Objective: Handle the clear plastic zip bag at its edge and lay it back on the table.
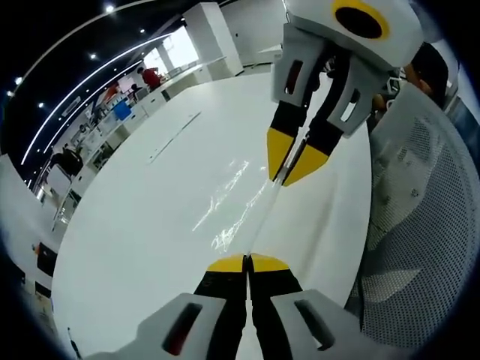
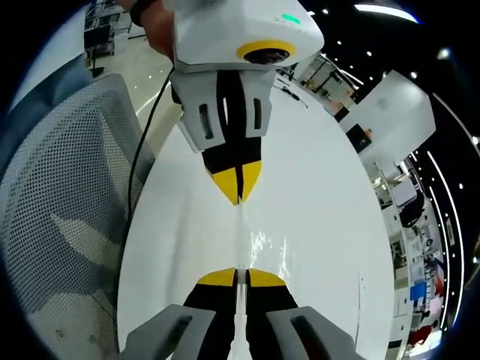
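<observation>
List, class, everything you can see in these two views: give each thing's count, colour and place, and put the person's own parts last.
zip bag: one, clear, stretched edge-on between the two grippers above the table
table: one, white, under the bag
mesh chair: one, white-grey, beside the table
cable: one, black, hanging along the chair side
people in the background: several, far end of the room, details too small to tell
left hand-held gripper: one, black with yellow tips, shut on the bag's near edge
right hand-held gripper: one, same colours, shut on the opposite edge
hand: one, on top of the left gripper
</observation>
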{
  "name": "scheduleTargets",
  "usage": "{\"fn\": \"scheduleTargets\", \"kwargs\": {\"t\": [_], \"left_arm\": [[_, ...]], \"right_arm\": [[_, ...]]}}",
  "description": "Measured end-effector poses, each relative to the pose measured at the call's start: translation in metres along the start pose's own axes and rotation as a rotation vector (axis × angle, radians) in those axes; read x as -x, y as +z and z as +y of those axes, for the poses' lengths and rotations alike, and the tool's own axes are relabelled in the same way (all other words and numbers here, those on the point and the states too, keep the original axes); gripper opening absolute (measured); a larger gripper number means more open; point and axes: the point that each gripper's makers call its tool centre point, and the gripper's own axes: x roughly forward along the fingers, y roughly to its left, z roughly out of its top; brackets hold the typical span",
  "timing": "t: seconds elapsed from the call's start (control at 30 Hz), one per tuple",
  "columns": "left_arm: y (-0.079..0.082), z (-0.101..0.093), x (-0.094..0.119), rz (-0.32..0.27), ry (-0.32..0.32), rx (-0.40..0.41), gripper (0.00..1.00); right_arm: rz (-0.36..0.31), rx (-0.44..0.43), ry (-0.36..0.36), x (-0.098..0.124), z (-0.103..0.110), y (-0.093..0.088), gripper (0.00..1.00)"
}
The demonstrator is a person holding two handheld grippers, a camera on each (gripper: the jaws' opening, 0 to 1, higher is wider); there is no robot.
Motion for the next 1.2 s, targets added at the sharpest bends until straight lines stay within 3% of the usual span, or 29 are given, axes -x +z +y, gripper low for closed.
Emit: {"fn": "scheduleTargets", "kwargs": {"t": [1.2], "left_arm": [[-0.017, 0.002, 0.003, 0.026, 0.003, 0.003, 0.0]], "right_arm": [[0.017, -0.03, -0.001, 0.003, 0.004, -0.015, 0.0]]}}
